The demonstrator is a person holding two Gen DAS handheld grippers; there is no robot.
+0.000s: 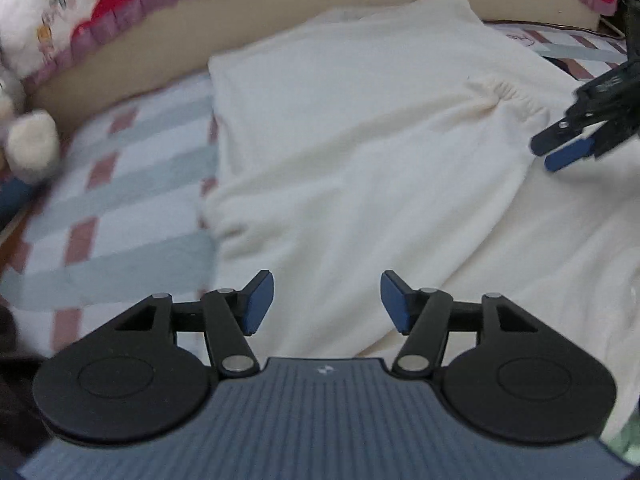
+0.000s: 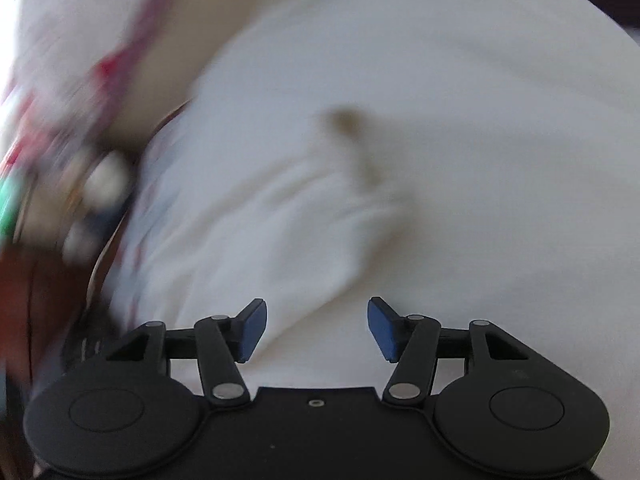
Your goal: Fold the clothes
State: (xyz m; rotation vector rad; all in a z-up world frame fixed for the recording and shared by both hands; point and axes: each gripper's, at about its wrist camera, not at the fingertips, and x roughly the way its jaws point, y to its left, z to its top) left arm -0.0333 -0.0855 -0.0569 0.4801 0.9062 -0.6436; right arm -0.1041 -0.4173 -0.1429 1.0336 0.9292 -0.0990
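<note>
A cream-white garment (image 1: 360, 128) lies spread on the bed, partly folded, with a gathered elastic cuff (image 1: 508, 96) on top near its right side. My left gripper (image 1: 327, 303) hovers over the garment's near edge, jaws apart, nothing between the blue pads. The right gripper (image 1: 560, 152) shows at the right edge of the left wrist view, above the cloth beside the cuff. In the blurred right wrist view, the right gripper (image 2: 317, 330) stands open above the white garment (image 2: 400, 160), nothing between its pads.
A checked bedsheet (image 1: 120, 208) in pale blue, white and dusty pink shows left of the garment. A tan headboard (image 1: 180, 40) and a patterned quilt with a purple frill (image 1: 80, 12) run along the back. A fluffy white toy (image 1: 32, 148) sits at far left.
</note>
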